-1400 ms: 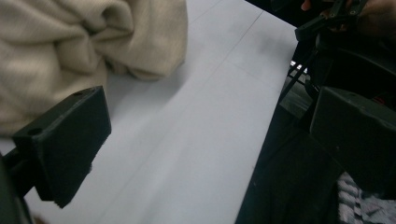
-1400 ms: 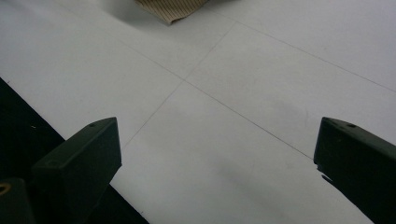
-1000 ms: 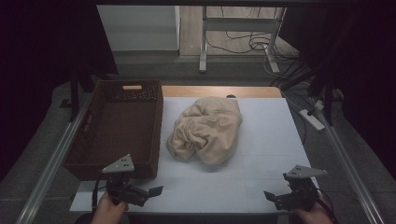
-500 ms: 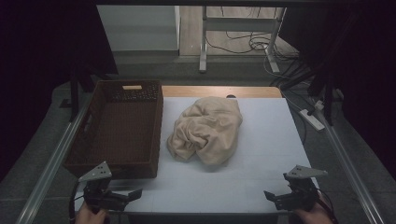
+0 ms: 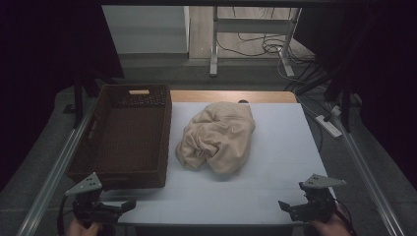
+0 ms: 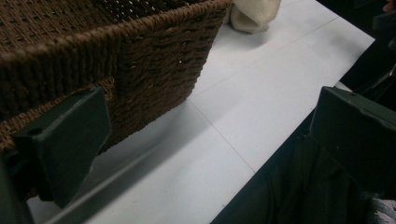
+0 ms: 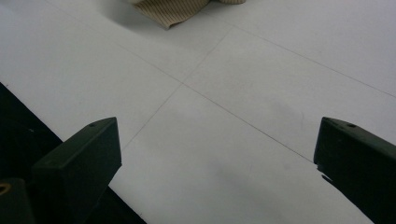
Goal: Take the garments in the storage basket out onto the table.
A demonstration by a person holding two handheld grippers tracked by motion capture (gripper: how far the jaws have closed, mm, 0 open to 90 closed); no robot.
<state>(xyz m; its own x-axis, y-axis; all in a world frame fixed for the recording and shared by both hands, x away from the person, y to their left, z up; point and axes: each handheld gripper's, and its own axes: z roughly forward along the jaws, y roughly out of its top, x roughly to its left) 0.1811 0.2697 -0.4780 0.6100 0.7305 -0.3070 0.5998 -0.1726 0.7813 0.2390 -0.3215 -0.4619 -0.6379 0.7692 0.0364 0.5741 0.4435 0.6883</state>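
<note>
We judge the work barely begun: the crumpled beige cloth point(image 5: 217, 138) lies mid-table, just beside the wicker basket point(image 5: 123, 169) but outside it, and nothing is in our grasp. Our left gripper point(image 5: 120, 208) and right gripper point(image 5: 287, 208) hover at the near edge, the 2 jaws of each spread wide. The white table point(image 5: 275, 167) is bare around them; the room beyond is dark, with cables on the floor.
</note>
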